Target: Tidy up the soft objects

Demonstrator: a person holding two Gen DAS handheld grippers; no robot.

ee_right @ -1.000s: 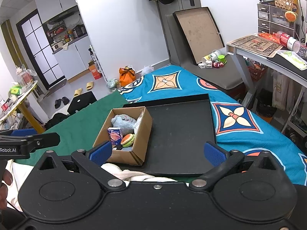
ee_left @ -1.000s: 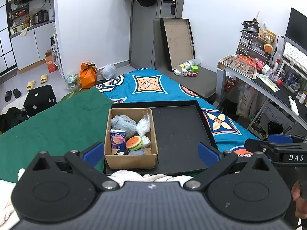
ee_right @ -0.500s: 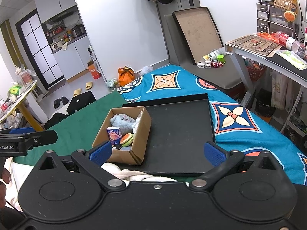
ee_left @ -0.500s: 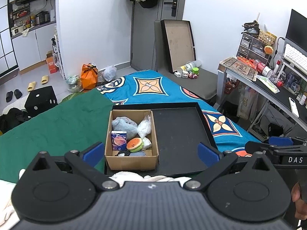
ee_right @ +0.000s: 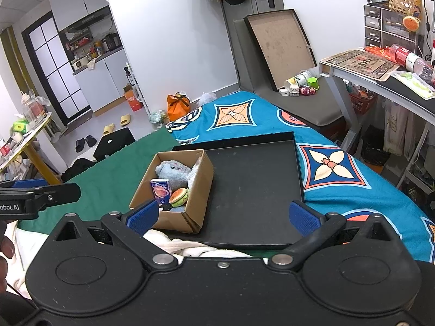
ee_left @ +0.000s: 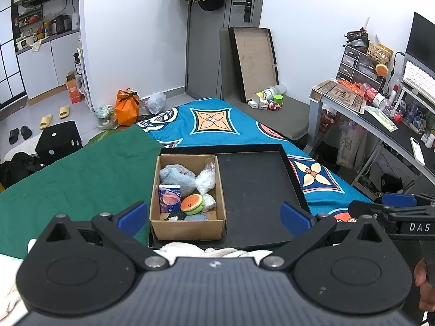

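Tray: laid ahead of both claws, its bare right half likely kept free for sorting.
Box: set in the tray's left end; soft toys are held inside.
Left gripper: spread wide, nothing pinched.
Right gripper: spread wide, empty.

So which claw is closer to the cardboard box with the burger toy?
Probably the left. The left claw hangs open right in front of the cardboard box, its left finger beside the box's near corner. The right claw is open too, mostly facing the bare black tray beside it.
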